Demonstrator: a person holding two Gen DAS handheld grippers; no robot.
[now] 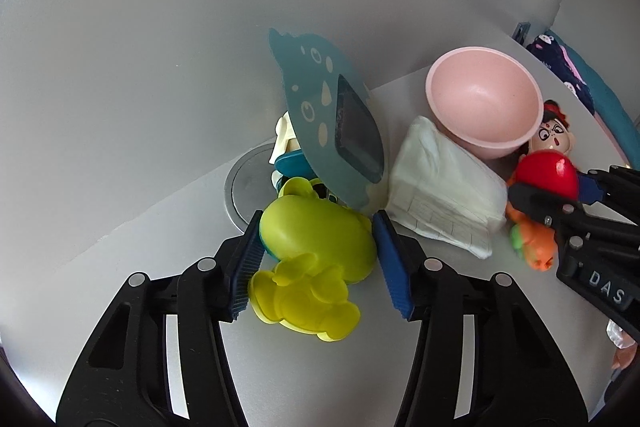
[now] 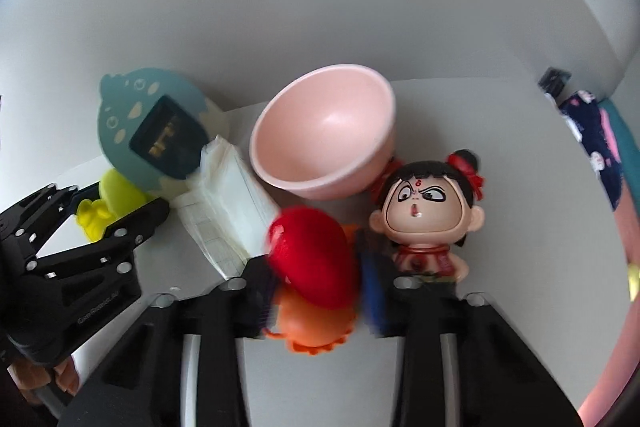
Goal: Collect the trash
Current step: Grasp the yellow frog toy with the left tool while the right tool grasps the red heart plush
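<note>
Nearest in the left wrist view, the left hand-held gripper (image 1: 318,259) has its two blue pads set against opposite sides of a yellow-green frog-shaped toy (image 1: 316,247), which sits on the table (image 1: 120,307). The jaws stand partly closed, flanking the toy's widest part, an arrangement that suits a sideways squeeze before lifting. A flat yellow piece (image 1: 304,301) of the same toy projects toward the camera below the pads.

In the right wrist view, the right hand-held gripper (image 2: 316,267) is narrowed around a red rounded toy (image 2: 314,255) with an orange part (image 2: 312,327) beneath it. The picture is blurred here, so contact of the pads cannot be confirmed, though the toy fills the gap between them.

Just beyond and between the two grippers lies a folded white tissue pack (image 1: 444,195), touching the base of a tilted pink bowl (image 1: 482,103). Judged from the task, these loose items are the things to be gathered. Beside the bowl stands a small doll (image 2: 428,215) with black hair and red ribbons. A blue-grey card (image 1: 328,119) with a dark window leans upright behind the frog toy, partly covering a round metal disc (image 1: 244,187) set in the table.
</note>
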